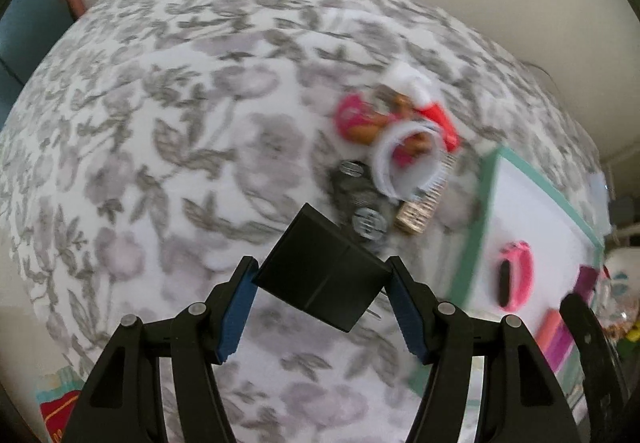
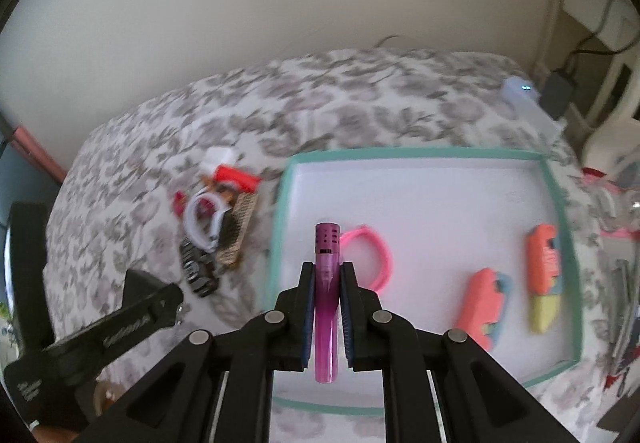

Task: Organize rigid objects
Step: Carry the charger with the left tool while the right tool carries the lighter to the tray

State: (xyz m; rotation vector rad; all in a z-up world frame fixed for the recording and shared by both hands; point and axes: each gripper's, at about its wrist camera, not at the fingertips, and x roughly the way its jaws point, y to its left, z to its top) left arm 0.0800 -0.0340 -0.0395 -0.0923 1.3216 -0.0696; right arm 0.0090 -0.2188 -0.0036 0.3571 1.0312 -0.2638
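Note:
My left gripper (image 1: 322, 277) is shut on a flat black square box (image 1: 320, 279) and holds it tilted above the floral bedspread. My right gripper (image 2: 327, 271) is shut on a purple tube-shaped lighter (image 2: 326, 291), held above the near left part of the teal-rimmed white tray (image 2: 424, 153). In the tray lie a pink bracelet (image 2: 380, 255), an orange toy (image 2: 482, 303) and an orange and yellow piece (image 2: 544, 275). A pile of small objects (image 2: 216, 231) lies left of the tray: a white ring (image 1: 400, 163), a red piece, a gold hair roller (image 1: 424, 207) and dark metal pieces.
The tray also shows at the right of the left wrist view (image 1: 476, 219). The left gripper's arm (image 2: 120, 323) reaches in at the lower left of the right wrist view. A white device (image 2: 520, 93) with lit dots, cables and a white chair stand at the far right. The wall runs behind the bed.

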